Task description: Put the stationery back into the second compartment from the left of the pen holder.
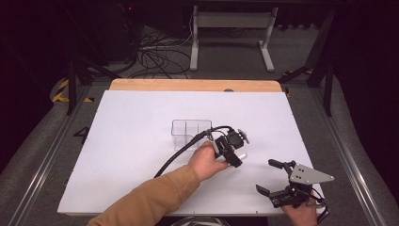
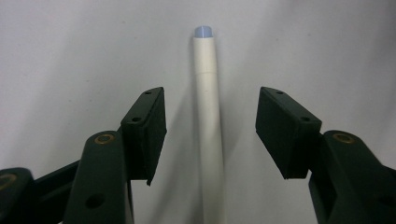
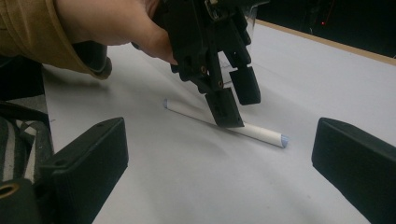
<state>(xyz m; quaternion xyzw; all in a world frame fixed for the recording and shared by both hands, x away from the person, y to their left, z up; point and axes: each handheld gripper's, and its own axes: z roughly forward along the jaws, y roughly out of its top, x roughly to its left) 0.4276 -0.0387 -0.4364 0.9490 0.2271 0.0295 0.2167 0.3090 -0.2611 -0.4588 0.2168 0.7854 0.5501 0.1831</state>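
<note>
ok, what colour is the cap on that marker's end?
Pale blue, on a white marker; the cap shows best in the left gripper view.

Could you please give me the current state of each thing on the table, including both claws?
Left claw: open, jaws on either side of the white tube, not closed on it.
Right claw: open, holding nothing, near the table's front right.
White tube: lying flat on the table, not lifted.
Clear box: upright on the table, looks empty.

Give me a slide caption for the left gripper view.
Open left tongs straddle a white marker lying flat on the white table, pads not yet touching it.
</note>
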